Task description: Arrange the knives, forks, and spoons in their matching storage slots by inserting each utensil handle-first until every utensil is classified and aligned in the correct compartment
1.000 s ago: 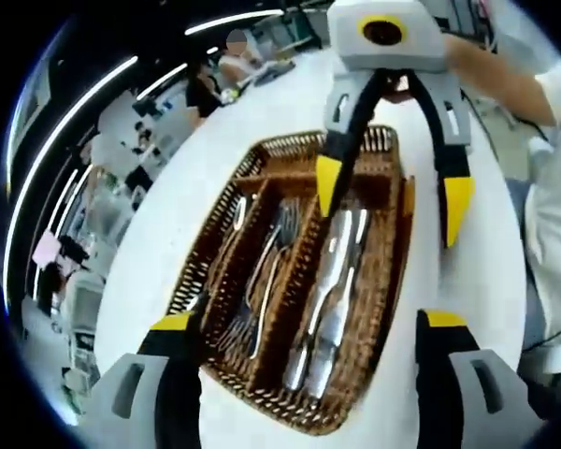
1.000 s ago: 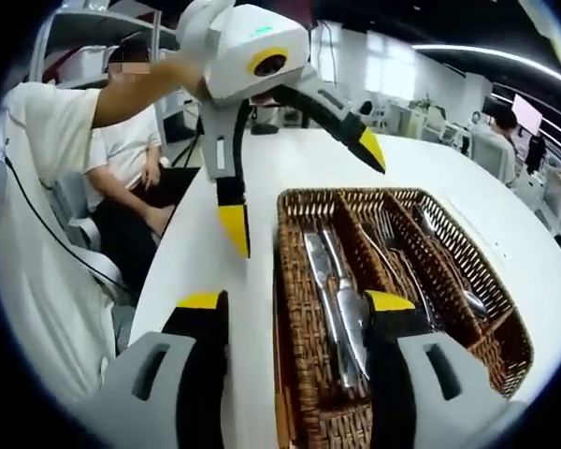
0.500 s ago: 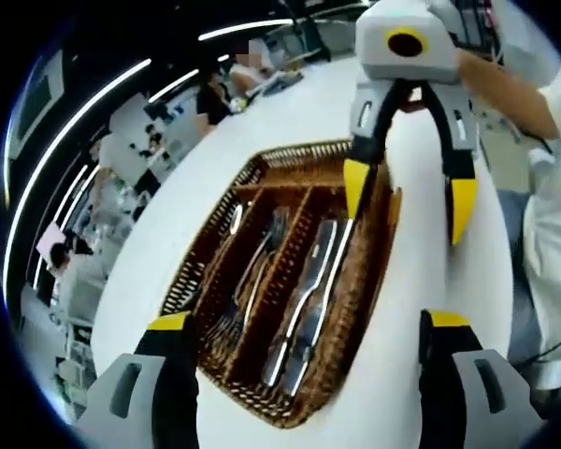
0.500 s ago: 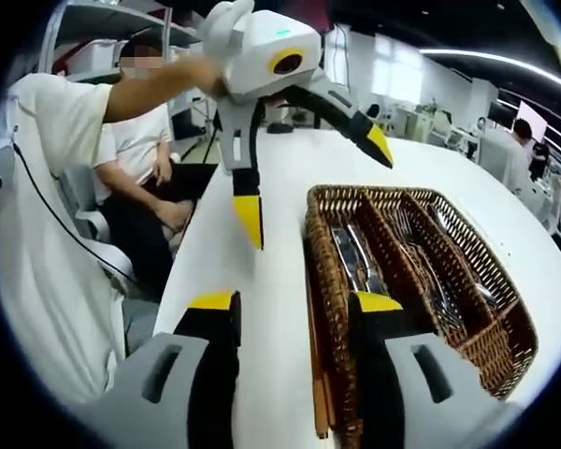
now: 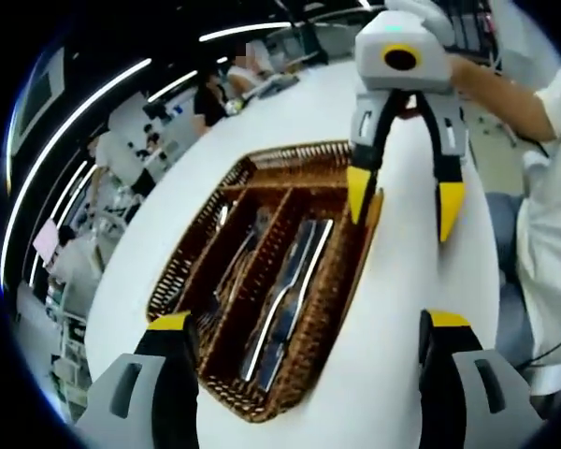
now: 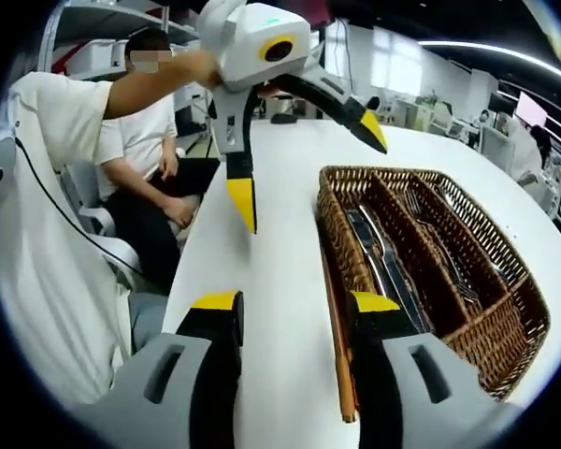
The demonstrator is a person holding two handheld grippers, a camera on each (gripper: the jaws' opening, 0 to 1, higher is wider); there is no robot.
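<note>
A brown wicker basket (image 5: 344, 273) with three long slots lies on the white table (image 5: 402, 309). Knives (image 5: 282, 301) lie in the slot nearest the grippers, forks (image 5: 232, 281) in the middle one, and spoons (image 5: 221, 215) in the far one. In the right gripper view the basket (image 6: 335, 234) holds the knives (image 6: 385, 269) and forks (image 6: 439, 254). My left gripper (image 5: 307, 323) is open and empty near the basket's end. My right gripper (image 5: 404, 201) hangs open and empty over the basket's rim and the table beside it. The two grippers face each other, left gripper (image 6: 308, 166) above right gripper (image 6: 295, 302).
A seated person (image 6: 140, 140) is at the table's edge on the left of the right gripper view. A white sleeve (image 5: 552, 196) fills the right side of the left gripper view. Bare white table (image 6: 271, 253) runs alongside the basket. Desks and people stand far behind.
Both grippers stayed open and empty. The right gripper has drifted from above the knife slot to the basket's rim and the table beside it. Both views have swung sideways off the basket.
</note>
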